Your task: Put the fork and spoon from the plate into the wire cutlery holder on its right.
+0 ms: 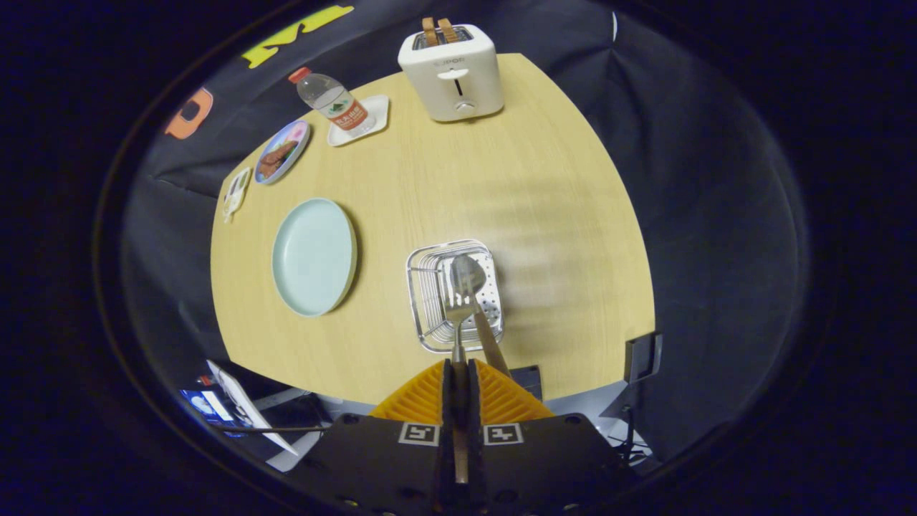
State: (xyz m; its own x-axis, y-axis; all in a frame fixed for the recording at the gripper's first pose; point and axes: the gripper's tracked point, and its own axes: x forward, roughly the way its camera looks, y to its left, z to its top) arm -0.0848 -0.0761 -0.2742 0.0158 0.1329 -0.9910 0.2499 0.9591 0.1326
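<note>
Pale wooden tabletop (544, 215) is taking up the frame centre, its near edge cut off behind the gripper body. White two-slot toaster (451, 72) is sitting at top centre with two brown slices sticking up. Round pale-blue plate (314, 256) is lying left of centre, nothing showing on it. Square silver wire cutlery holder (454, 295) is sitting just right of the plate, just ahead of the fingers; perforated insert showing inside. Clear plastic water bottle with red cap (333, 102) is resting on a small white square tray (376, 115), upper left. Small round dish with a picture pattern (282, 151) is lying next to it; a small white item (235, 192) at the table's left edge is too small to make out. Orange ribbed gripper (458, 373) at bottom centre is pinching the metal fork (456, 312) handle, fingers together on it, tines over the holder. Metal spoon (469, 276) is leaning in the holder, handle running toward the right finger; contact hard to tell.
</note>
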